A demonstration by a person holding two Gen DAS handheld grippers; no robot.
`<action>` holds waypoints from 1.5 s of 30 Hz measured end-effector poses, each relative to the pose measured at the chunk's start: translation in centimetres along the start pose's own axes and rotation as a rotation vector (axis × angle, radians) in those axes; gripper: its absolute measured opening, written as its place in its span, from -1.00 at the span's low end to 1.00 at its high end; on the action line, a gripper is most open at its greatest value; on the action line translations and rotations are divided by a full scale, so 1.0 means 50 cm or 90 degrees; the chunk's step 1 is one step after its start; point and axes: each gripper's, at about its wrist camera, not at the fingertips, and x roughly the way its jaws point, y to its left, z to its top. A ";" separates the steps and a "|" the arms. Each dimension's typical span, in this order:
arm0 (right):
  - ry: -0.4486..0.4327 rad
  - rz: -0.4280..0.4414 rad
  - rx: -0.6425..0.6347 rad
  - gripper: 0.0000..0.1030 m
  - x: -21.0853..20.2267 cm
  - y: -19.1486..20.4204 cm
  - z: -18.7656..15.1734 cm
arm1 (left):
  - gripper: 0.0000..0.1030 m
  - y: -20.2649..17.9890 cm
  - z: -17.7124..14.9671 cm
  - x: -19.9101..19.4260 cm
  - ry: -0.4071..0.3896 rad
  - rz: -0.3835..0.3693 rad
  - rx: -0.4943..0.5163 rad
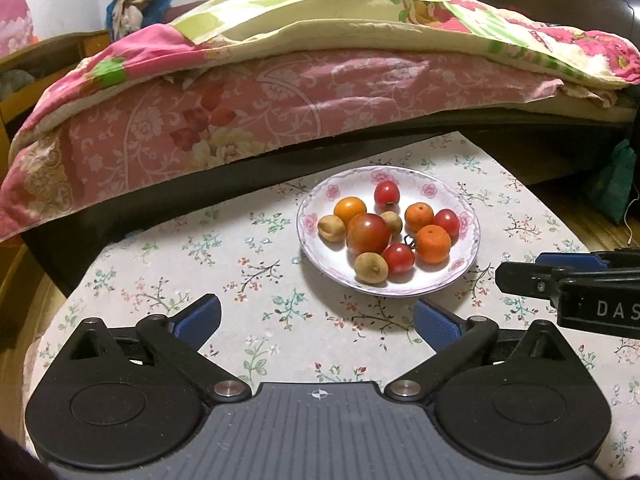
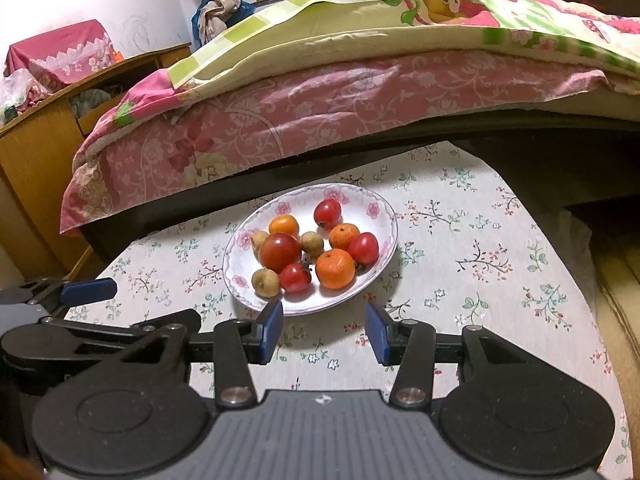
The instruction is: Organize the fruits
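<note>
Left gripper [image 1: 316,322]: fingers spread wide, nothing between. Round white flower-rimmed plate [image 1: 320,256] of small red, orange, tan fruits on flowery worktop [image 1: 256,280], just past fingertips. Right gripper [image 2: 324,330]: fingers partly apart, empty, plate just ahead.

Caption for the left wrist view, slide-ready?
Open left gripper faces floral plate of mixed fruit; right gripper enters at right.

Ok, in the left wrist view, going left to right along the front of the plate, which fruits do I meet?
Tan longan → small red tomato → orange mandarin, all on the flowered plate.
</note>
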 end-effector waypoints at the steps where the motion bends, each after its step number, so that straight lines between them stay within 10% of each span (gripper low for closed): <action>1: 0.002 0.000 0.000 -0.16 0.000 0.001 -0.002 | 1.00 0.001 -0.001 -0.001 0.000 0.002 -0.001; 45: 0.059 -0.013 0.016 -0.14 -0.119 0.067 -0.155 | 1.00 -0.014 -0.134 -0.121 0.052 0.018 -0.012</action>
